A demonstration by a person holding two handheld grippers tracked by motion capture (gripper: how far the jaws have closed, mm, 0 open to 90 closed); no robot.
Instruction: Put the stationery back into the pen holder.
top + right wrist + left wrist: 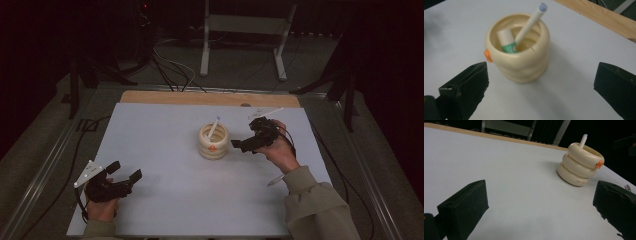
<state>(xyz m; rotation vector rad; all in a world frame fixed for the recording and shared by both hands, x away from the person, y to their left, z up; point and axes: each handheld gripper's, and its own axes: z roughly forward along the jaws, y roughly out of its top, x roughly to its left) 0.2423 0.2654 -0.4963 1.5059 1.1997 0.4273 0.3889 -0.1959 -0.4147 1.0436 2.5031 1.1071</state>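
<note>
A cream ringed cup [213, 141] with an orange spot stands mid-table on the white board [165, 190]. In the right gripper view the cup [519, 57] holds a white pen [529, 23] leaning to the right and a green-labelled stick [507, 42]. My right gripper [244, 137] hovers just right of the cup, open, with nothing between its jaws [539, 92]. My left gripper [125, 171] rests near the front left corner, open and empty [541, 207]. From there the cup [579, 166] and the pen [583, 140] stand far off at the upper right.
A loose pen [275, 181] lies by the right sleeve. Another white pen [270, 113] lies behind the right hand. A wooden strip [210, 98] borders the far edge. Cables and a metal stand [205, 45] are on the floor beyond.
</note>
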